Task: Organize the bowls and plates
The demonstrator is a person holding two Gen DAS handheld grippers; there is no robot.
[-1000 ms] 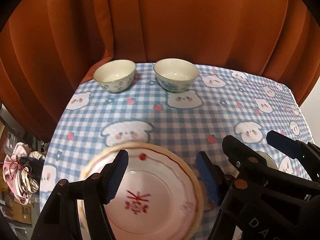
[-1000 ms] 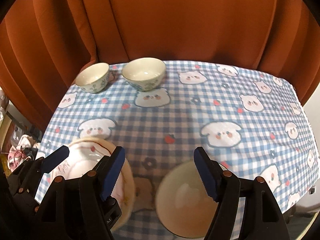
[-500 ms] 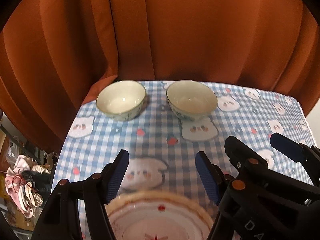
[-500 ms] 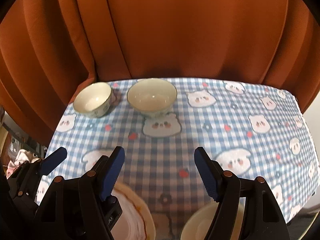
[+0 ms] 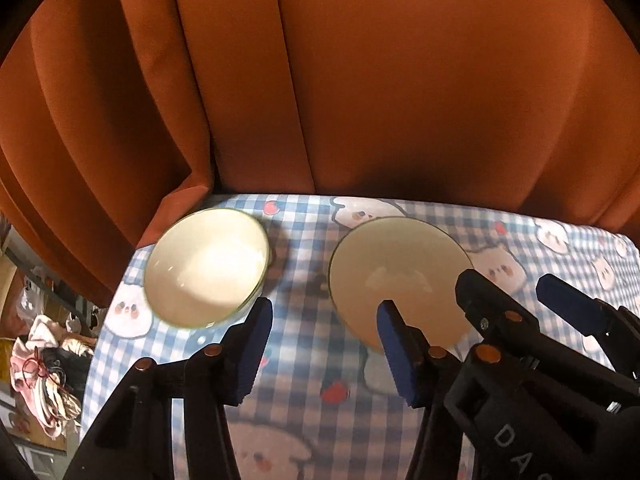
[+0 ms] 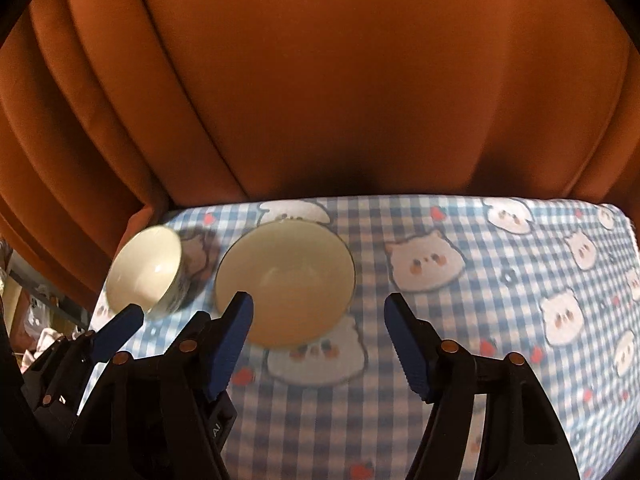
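Rust-orange curtain [image 5: 360, 80] is hanging behind a blue gingham tablecloth [image 6: 460, 320] where two empty bowls are sitting side by side at the far edge: a smaller bowl [image 5: 206, 266] left, a larger bowl [image 5: 396, 276] right. Both claws are closing with nothing between their pads, the left gripper [image 5: 324, 350] and right gripper [image 6: 318, 344] each nearing a bowl. Judging by this, the reaching step is under way; next, each must straddle a rim before pinching

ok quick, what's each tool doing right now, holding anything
Left tool: jaws closing, nothing between them, holding nothing; bowls just ahead.
Right tool: jaws closing, nothing gripped; the larger bowl lies ahead.
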